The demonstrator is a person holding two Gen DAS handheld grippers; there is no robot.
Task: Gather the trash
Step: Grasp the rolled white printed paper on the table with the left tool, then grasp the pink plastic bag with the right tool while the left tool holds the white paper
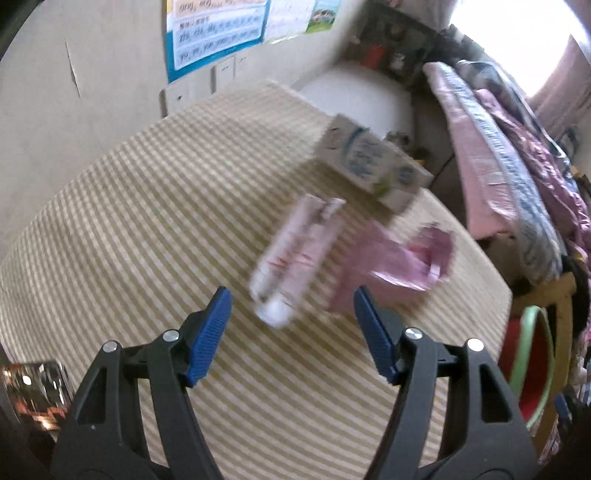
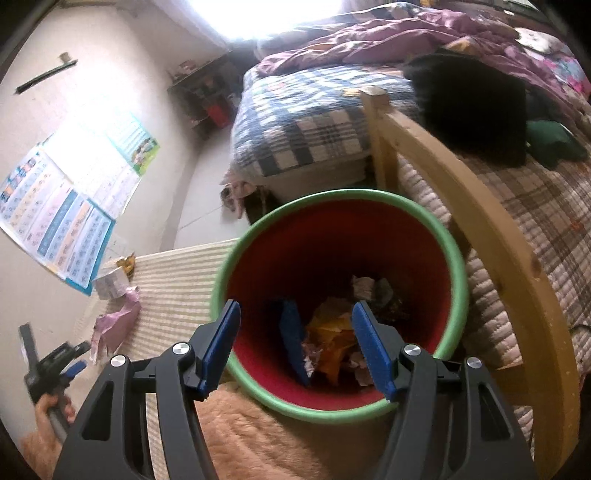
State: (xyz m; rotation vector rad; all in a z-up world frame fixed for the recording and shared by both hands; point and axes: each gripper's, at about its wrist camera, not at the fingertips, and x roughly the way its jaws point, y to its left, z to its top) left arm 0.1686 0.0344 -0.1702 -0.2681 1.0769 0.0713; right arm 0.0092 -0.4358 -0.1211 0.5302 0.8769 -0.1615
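In the left wrist view my left gripper is open and empty above a striped tablecloth. A squeezed white-and-pink tube lies just ahead between the fingers. A crumpled pink plastic bag lies to its right, and a white-and-blue carton lies behind. In the right wrist view my right gripper is open and empty over the red bin with a green rim. The bin holds crumpled paper and yellow wrappers and a blue flat piece. The pink bag and carton show at left.
A wooden bed frame and plaid bedding stand right of the bin. The bin also shows at the table's right edge. Posters hang on the wall. Pink bedding is piled behind. My left hand and gripper show at lower left.
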